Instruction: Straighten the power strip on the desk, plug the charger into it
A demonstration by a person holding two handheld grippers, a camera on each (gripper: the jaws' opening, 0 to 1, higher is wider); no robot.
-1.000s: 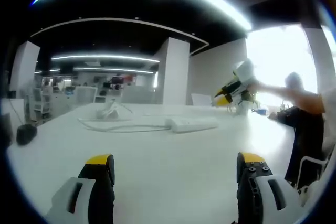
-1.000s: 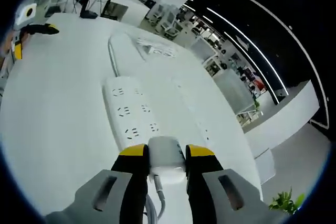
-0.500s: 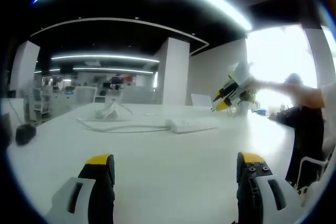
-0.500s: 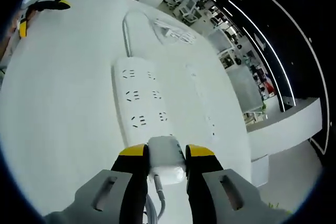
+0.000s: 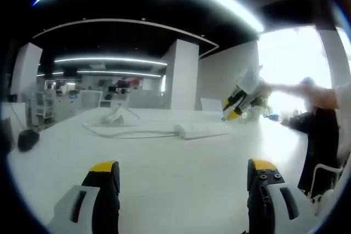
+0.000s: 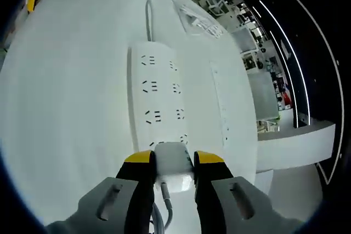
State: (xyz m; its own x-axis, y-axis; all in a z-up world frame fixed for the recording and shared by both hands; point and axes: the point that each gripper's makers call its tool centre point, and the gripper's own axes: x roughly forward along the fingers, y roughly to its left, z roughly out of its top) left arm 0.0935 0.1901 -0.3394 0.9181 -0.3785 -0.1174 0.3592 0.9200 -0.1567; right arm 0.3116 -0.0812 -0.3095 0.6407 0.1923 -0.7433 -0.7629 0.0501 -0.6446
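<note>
Presently, the charger (image 6: 173, 161) was held pinched in the right gripper (image 6: 174, 168) over the near end of the power strip (image 6: 159, 100) on the worktop (image 6: 71, 108), insertion pending alignment; the left gripper (image 5: 184, 187) was kept spread.

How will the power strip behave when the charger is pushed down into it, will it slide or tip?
The power strip lies flat and wide on the smooth white desk, so tipping seems unlikely. It may slide a little, since nothing holds it: the left gripper is open, away from it. The charger, clamped in the right gripper, looks rigid.
</note>
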